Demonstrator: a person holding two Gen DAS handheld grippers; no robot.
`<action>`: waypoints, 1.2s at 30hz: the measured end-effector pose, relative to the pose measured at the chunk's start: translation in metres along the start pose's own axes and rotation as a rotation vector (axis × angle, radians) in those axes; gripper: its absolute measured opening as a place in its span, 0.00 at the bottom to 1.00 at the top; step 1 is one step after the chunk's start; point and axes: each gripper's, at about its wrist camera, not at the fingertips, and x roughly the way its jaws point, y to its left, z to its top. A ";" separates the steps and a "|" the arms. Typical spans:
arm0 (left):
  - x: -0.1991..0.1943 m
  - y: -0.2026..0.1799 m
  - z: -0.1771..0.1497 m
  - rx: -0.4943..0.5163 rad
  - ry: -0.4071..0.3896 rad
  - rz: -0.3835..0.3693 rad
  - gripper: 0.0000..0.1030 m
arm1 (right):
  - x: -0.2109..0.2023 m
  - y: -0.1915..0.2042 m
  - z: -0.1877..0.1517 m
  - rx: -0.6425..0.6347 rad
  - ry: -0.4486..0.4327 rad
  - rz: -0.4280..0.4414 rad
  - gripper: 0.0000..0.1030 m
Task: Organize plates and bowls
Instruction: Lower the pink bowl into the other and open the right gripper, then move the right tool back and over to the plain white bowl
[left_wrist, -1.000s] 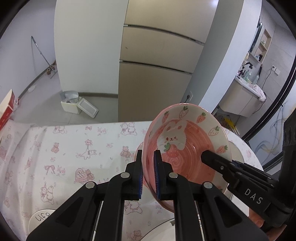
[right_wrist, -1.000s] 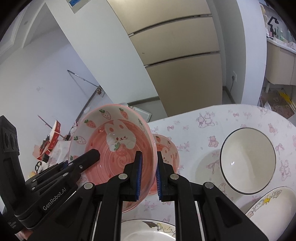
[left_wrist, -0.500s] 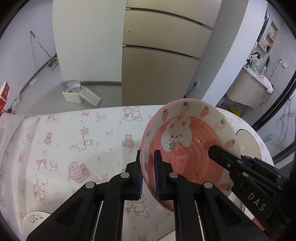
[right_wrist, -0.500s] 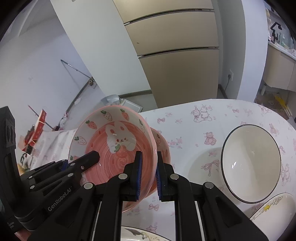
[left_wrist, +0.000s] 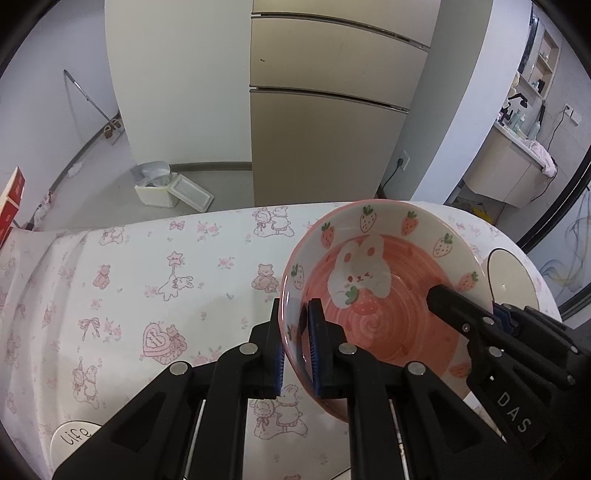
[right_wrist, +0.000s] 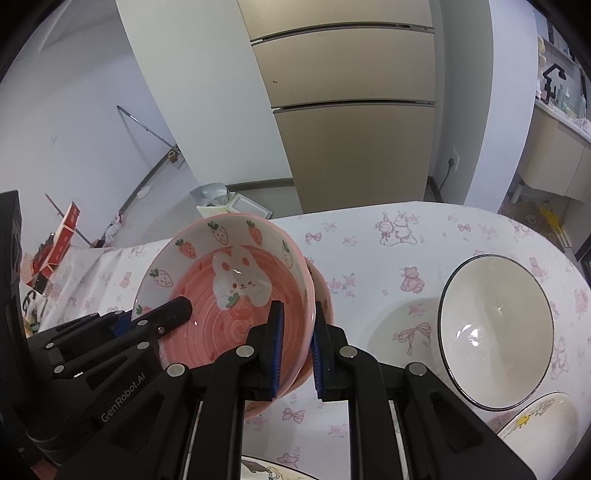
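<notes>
Left gripper (left_wrist: 295, 345) clamped tight on near-left rim of pink bunny bowl (left_wrist: 380, 295). Right gripper (right_wrist: 295, 347) clamped on opposite rim of same bowl (right_wrist: 236, 291). Blue pads either side of bowl wall on both. Bowl tilted, carried between both grippers above table (left_wrist: 147, 280) with pink-print cloth. Second pink bowl (right_wrist: 323, 291) just behind it in right view; contact unclear. White black-rimmed bowl (right_wrist: 495, 328) on cloth to right, apart. Patterned plate (right_wrist: 543, 417) at near-right edge. Fridge (right_wrist: 354, 110) beyond table.
</notes>
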 end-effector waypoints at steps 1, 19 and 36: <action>0.000 -0.001 0.000 0.005 -0.003 0.001 0.10 | -0.001 0.001 0.000 -0.008 -0.003 -0.006 0.14; 0.002 -0.003 0.000 0.026 -0.020 0.009 0.10 | 0.004 -0.010 0.004 -0.013 0.042 0.003 0.18; -0.080 -0.002 0.007 0.027 -0.268 -0.027 0.70 | -0.069 -0.031 0.023 0.068 -0.151 -0.012 0.57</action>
